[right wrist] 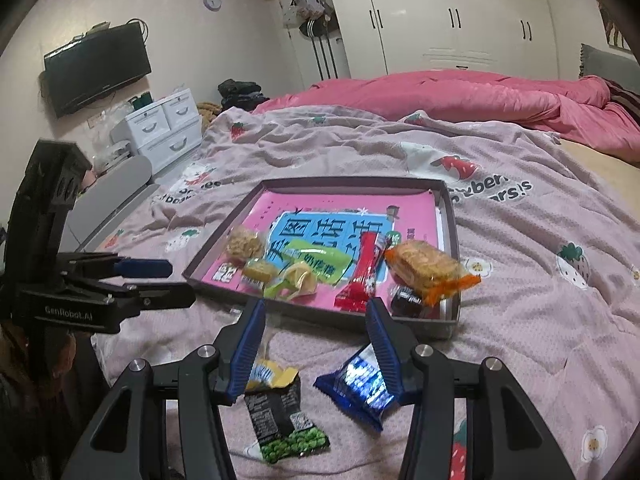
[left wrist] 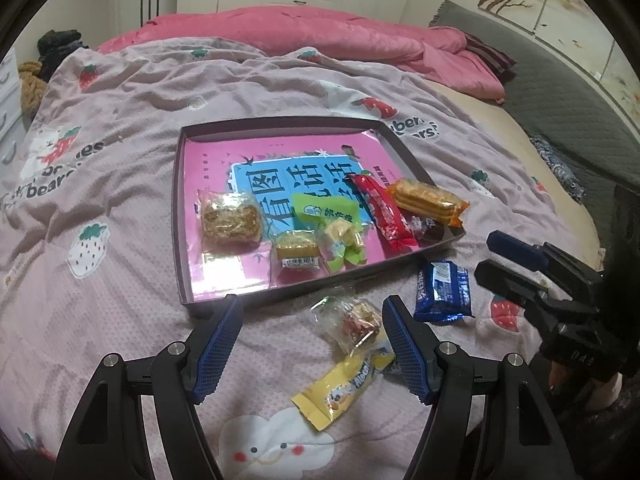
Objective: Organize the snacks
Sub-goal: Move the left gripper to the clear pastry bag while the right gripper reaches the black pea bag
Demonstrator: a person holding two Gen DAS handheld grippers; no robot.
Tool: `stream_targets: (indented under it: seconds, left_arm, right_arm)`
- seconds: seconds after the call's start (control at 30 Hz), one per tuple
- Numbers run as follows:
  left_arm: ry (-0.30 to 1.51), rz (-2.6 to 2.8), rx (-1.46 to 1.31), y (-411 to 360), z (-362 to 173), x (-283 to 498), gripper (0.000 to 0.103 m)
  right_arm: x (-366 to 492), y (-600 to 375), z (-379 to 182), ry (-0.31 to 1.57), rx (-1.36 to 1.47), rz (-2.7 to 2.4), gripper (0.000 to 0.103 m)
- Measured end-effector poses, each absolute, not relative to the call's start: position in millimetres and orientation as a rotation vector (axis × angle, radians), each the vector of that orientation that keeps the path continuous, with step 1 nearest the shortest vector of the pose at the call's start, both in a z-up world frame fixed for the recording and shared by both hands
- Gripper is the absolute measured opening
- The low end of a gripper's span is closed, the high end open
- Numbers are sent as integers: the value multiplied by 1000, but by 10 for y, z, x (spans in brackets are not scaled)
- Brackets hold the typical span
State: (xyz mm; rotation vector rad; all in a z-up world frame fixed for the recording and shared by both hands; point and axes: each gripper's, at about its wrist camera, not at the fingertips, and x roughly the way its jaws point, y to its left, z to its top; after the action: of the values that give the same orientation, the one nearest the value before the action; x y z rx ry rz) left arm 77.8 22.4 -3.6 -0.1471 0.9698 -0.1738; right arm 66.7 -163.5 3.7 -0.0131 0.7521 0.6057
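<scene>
A shallow dark tray (left wrist: pixel 178 216) (right wrist: pixel 216 246) with a pink book inside lies on the bed and holds several snacks, among them a red bar (left wrist: pixel 382 210) (right wrist: pixel 362 270) and an orange cracker pack (left wrist: pixel 430 200) (right wrist: pixel 430 266). My left gripper (left wrist: pixel 314 308) is open, just short of the tray's near edge, with a clear wrapped candy (left wrist: pixel 352 320) and a yellow packet (left wrist: pixel 344 390) between its fingers. My right gripper (right wrist: pixel 316 312) is open above a blue packet (right wrist: pixel 360 390) (left wrist: pixel 442 292) and a black-green pea packet (right wrist: pixel 282 420).
The bed has a lilac strawberry-print cover (left wrist: pixel 132 92) and a pink duvet (left wrist: pixel 340 36) at the back. White drawers (right wrist: pixel 164 128) and a wall television (right wrist: pixel 96 68) stand to the left. White wardrobes (right wrist: pixel 460 12) line the far wall.
</scene>
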Motion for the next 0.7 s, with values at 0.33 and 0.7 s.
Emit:
stream_targets:
  seconds: [0.33, 0.7]
  left_arm:
    - [980, -194, -146, 156, -29, 705, 74]
    - [1013, -223, -150, 45, -102, 704, 74]
  right_arm:
    - [464, -1606, -51, 797, -44, 638, 61]
    - [369, -1565, -191, 855, -89, 663, 61]
